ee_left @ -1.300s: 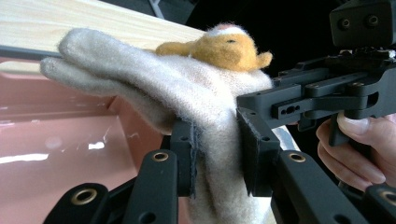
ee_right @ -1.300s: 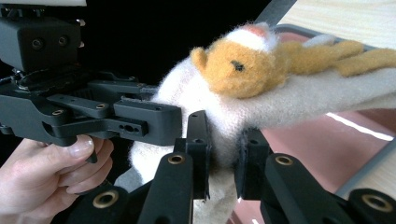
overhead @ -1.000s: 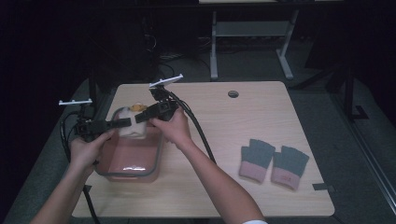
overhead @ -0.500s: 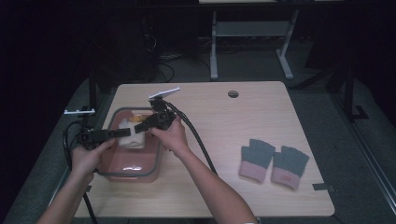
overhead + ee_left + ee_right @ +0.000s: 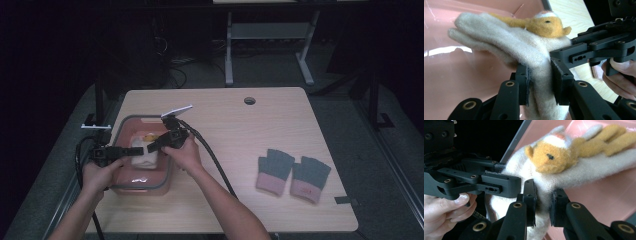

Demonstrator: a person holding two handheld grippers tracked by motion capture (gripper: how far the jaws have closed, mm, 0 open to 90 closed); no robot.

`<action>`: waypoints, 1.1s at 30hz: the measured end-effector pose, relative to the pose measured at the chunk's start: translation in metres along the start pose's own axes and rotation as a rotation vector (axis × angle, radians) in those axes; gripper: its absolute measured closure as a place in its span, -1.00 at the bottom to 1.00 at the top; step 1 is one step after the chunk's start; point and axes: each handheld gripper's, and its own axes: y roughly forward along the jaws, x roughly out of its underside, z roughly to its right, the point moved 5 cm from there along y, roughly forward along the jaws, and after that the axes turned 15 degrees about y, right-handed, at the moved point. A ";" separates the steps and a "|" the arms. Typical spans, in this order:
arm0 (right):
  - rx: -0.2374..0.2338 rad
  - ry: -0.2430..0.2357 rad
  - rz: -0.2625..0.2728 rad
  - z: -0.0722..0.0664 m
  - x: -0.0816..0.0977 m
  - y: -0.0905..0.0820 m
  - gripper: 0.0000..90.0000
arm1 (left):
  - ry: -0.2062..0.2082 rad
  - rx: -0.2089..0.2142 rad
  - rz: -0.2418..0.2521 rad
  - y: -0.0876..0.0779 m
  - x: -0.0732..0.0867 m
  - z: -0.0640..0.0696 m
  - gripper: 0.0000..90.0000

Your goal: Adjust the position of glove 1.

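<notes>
Both grippers pinched one cream knitted glove (image 5: 506,47) with an orange animal face, held over the pink container (image 5: 131,181). The left gripper (image 5: 131,151) and right gripper (image 5: 150,147) jaws were clamped on its cuff. Judgement: lower evenly, release together. A grey-and-pink glove pair (image 5: 292,171) lay well apart at three o'clock on the table (image 5: 240,120); only the container's grey rim stood near the path.

Pink bin (image 5: 120,187), at 9 o'clock on the table (image 5: 235,200): interior crowded by cream glove (image 5: 145,152) and both grippers. Glove pair (image 5: 292,172) at 4 o'clock. Centre strip and 12 o'clock edge apparently passable; cables (image 5: 210,155) trail across.
</notes>
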 end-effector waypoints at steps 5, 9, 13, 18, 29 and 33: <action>-0.015 0.018 -0.002 0.005 0.002 0.003 0.72 | 0.006 -0.012 -0.017 0.002 0.003 -0.001 0.56; -0.010 0.022 -0.002 0.005 0.003 0.003 0.69 | -0.002 -0.022 -0.019 0.002 0.004 -0.001 0.56; 0.009 0.016 -0.003 0.005 0.004 0.001 0.66 | 0.001 -0.031 -0.032 0.005 0.005 -0.001 0.56; 0.047 0.005 0.000 0.006 0.005 -0.006 0.67 | 0.003 -0.062 -0.052 0.010 0.009 -0.005 0.57; 0.051 -0.017 0.042 0.006 0.007 -0.028 0.62 | 0.071 -0.150 -0.178 0.019 0.016 -0.004 0.50; 0.040 -0.021 0.056 0.004 0.008 -0.037 0.61 | 0.072 -0.177 -0.177 0.015 0.013 -0.005 0.30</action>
